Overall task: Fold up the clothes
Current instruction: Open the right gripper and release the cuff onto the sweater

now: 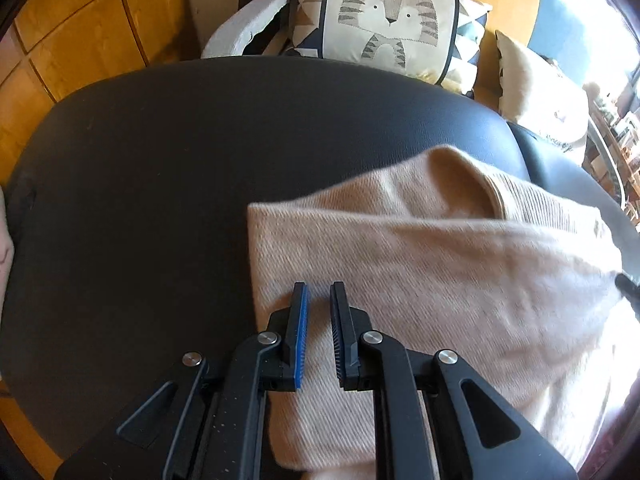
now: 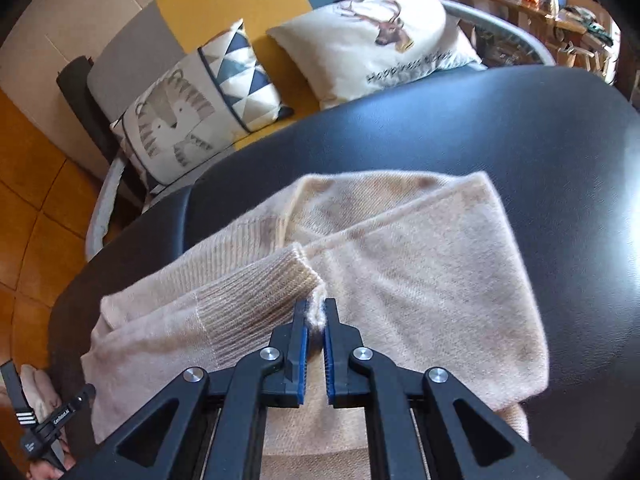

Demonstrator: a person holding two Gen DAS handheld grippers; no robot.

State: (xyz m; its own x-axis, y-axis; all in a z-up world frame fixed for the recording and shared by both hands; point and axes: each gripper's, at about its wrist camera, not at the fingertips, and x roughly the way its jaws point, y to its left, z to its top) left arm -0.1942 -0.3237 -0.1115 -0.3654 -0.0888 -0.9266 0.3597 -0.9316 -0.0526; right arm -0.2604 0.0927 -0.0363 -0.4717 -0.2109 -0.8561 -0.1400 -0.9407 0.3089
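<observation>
A beige knit sweater [image 1: 440, 280] lies folded on a round black table [image 1: 160, 160]. My left gripper [image 1: 319, 294] hovers over the sweater's left edge. Its jaws stand almost together, and I see flat cloth below the slit but nothing pinched. In the right wrist view the sweater [image 2: 420, 272] has one sleeve laid across it, ending in a ribbed cuff [image 2: 260, 292]. My right gripper [image 2: 318, 312] is shut on a fuzzy bit of that cuff's edge. A black tip of the right gripper [image 1: 628, 286] shows at the left view's right edge.
Bare black table top [image 2: 520, 140] surrounds the sweater. Behind the table, a bench holds a tiger pillow [image 2: 180, 120] and a deer pillow [image 2: 384, 36]. A cluttered shelf [image 2: 560, 0] is at the far right, and a wooden floor [image 1: 80, 32] at the left. A person's hand [image 2: 44, 472] shows at the lower left.
</observation>
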